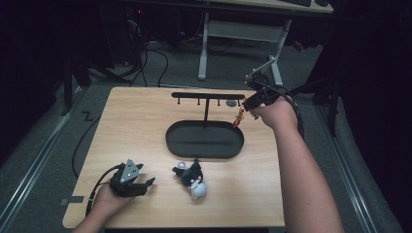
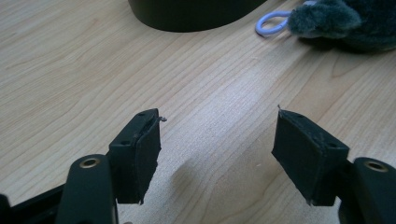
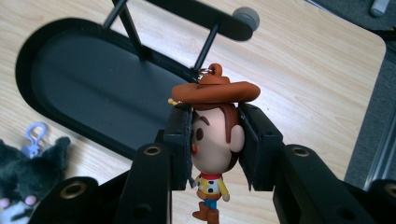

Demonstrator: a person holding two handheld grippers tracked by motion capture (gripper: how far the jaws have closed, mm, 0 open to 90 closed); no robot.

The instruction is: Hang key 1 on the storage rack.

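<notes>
The cowboy figure (image 3: 212,140) sits squarely between the right gripper (image 3: 215,140)'s two black jaws, which are clamped on its big round head: one pad presses the face side at 9 o'clock, the other presses the ear side at 3 o'clock. Its brown hat spreads over the tops of both pads at 12 o'clock, with a small metal ring at the crown, and its little body and boots hang free below the pads at 6 o'clock. In the high view the figure (image 1: 238,118) dangles under that gripper (image 1: 250,104), held above the table just off the right end of the black hanger rack (image 1: 206,95), at about 2 o'clock from the oval black tray (image 1: 204,140) that forms the rack's base. The rack's crossbar, with its short pegs, runs level above the tray on a thin post.

At 6 o'clock from the tray, a dark plush toy (image 1: 192,178) with a pale lilac clip lies on the wooden table (image 1: 136,126). At 9 o'clock from the plush, near the table's front left corner, the left gripper (image 1: 145,186) rests low over the wood with its jaws spread wide apart and only bare tabletop between them (image 2: 217,156).
</notes>
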